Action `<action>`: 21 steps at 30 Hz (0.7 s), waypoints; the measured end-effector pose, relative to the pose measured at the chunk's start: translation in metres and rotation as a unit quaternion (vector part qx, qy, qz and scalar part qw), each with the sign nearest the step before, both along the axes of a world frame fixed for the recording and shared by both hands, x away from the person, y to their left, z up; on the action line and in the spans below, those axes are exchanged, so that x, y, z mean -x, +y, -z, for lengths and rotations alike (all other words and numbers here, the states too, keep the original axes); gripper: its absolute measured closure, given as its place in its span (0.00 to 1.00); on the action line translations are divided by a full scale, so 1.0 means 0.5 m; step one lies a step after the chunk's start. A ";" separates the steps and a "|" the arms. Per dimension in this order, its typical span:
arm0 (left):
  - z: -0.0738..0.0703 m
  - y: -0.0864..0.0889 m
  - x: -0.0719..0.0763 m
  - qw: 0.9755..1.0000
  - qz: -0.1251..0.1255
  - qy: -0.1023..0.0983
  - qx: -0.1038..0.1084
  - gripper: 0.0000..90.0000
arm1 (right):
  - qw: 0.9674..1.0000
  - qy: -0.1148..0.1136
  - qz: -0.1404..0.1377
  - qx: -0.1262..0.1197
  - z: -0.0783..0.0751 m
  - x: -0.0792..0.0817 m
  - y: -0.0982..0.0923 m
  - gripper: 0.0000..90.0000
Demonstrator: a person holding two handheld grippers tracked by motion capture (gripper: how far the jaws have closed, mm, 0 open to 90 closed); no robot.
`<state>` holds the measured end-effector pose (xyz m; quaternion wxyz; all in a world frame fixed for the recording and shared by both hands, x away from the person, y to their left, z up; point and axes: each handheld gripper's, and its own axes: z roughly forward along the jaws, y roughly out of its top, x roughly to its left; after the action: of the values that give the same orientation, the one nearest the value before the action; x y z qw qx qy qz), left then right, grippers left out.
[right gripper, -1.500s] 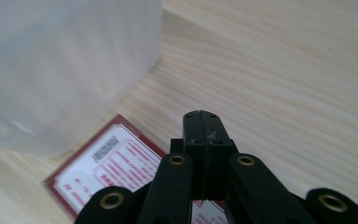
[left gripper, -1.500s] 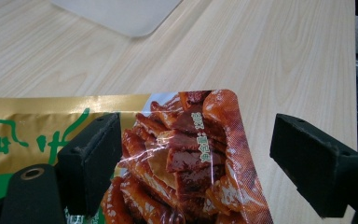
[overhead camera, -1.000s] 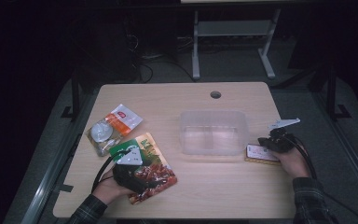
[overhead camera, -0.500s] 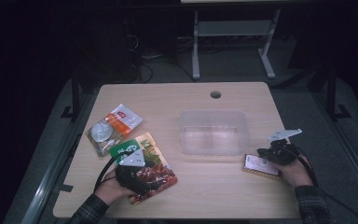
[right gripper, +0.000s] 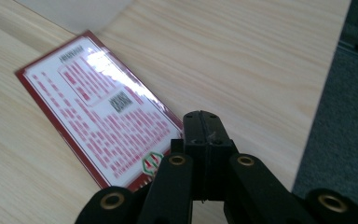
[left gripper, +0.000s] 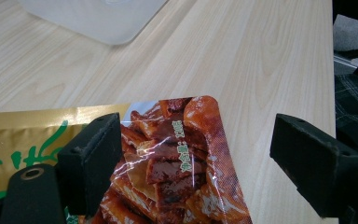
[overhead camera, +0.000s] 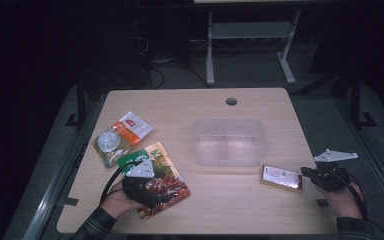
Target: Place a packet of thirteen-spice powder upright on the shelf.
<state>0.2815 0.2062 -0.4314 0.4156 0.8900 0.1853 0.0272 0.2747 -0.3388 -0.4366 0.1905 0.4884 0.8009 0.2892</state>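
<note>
A snack pouch (overhead camera: 155,177) printed with green, gold and browned food lies at the front left of the table. My left gripper (overhead camera: 152,192) rests over its near corner and is open. In the left gripper view its jaws stand wide apart (left gripper: 200,144), one above the pouch (left gripper: 168,158) and the other above bare wood. A flat red packet with white print (overhead camera: 280,177) lies at the front right. My right gripper (overhead camera: 308,173) is at its right end, shut (right gripper: 204,122), its tip just past the packet's (right gripper: 98,112) edge.
A clear plastic container (overhead camera: 228,142) stands in the middle of the table. An orange and white packet with a round clear lump (overhead camera: 122,135) lies at the left. A cable hole (overhead camera: 231,101) sits near the far edge. The table's right edge is close to my right hand.
The red packet slid toward the front edge with my right gripper, then stayed put while that gripper drew back to the right. My left gripper has kept still.
</note>
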 end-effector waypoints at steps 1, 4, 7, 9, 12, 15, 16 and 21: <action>0.000 -0.001 -0.001 1.000 0.000 -0.001 -0.001 0.18 | 1.000 0.003 0.004 0.005 0.002 0.000 -0.002 1.00; 0.000 -0.004 0.000 1.000 0.000 -0.001 0.003 0.18 | 1.000 0.017 0.013 0.014 0.012 -0.004 -0.006 1.00; -0.001 -0.005 0.000 1.000 0.004 -0.001 0.001 0.18 | 1.000 0.023 0.010 0.012 0.016 -0.007 -0.005 1.00; -0.001 -0.007 0.000 1.000 0.006 0.000 0.002 0.18 | 1.000 0.022 0.004 0.008 0.018 -0.011 0.001 1.00; 0.000 -0.009 0.001 1.000 0.007 -0.001 -0.001 0.18 | 1.000 0.019 -0.008 0.002 0.019 -0.017 0.008 1.00; 0.000 -0.010 0.001 1.000 0.009 -0.002 -0.001 0.18 | 1.000 0.021 -0.017 -0.003 0.019 -0.019 0.016 1.00; 0.000 -0.011 0.002 1.000 0.009 -0.002 0.000 0.18 | 0.999 0.021 -0.031 -0.004 0.018 -0.021 0.028 1.00; 0.001 -0.014 0.004 1.000 0.010 0.001 0.000 0.18 | 0.998 0.021 -0.062 -0.006 0.019 -0.024 0.053 1.00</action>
<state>0.2793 0.1994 -0.4319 0.4156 0.8920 0.1765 0.0226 0.2868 -0.3123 -0.4459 0.1522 0.4447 0.8319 0.2950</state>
